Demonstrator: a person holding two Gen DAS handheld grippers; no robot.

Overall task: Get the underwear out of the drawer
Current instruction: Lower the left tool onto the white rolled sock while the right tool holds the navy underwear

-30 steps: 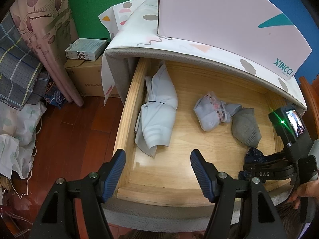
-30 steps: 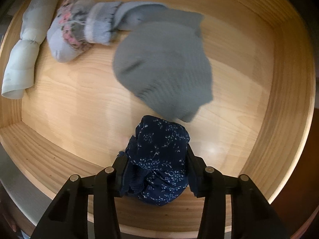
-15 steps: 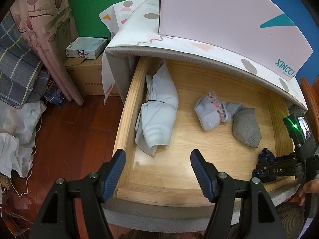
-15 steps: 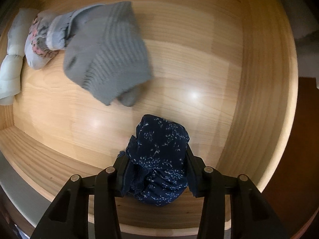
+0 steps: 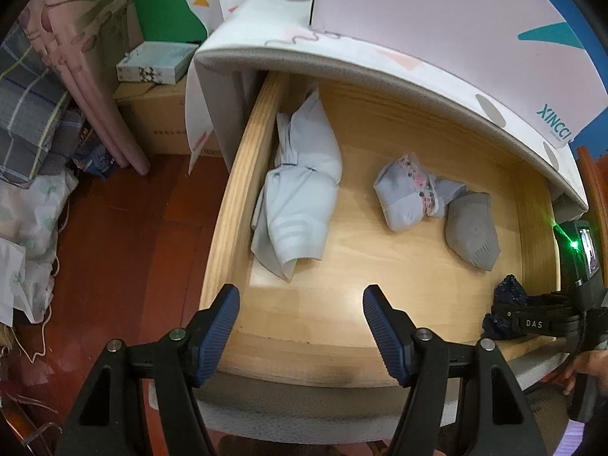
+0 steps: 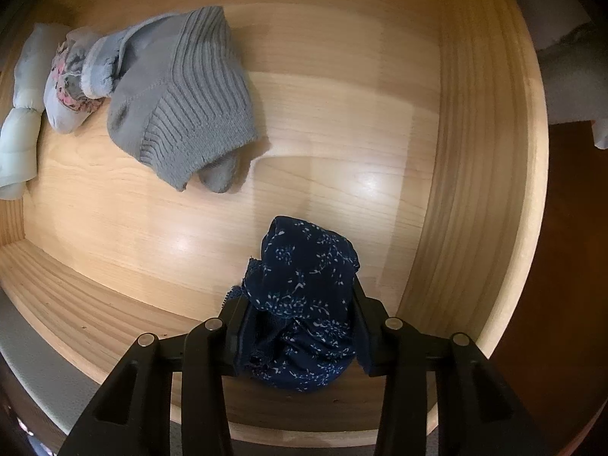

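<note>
Inside wooden drawer point(image 6: 475, 159): grey knit point(image 6: 182, 102), pale bundles; right gripper point(image 6: 300, 326) closing on bunched navy underwear point(image 6: 304, 304), no clear axis.

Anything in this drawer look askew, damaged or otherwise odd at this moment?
Nothing stands out. The wooden drawer looks intact, and the grey knit piece and pale bundles lie loosely bunched. The right gripper has jaws closing on the navy floral underwear.
</note>
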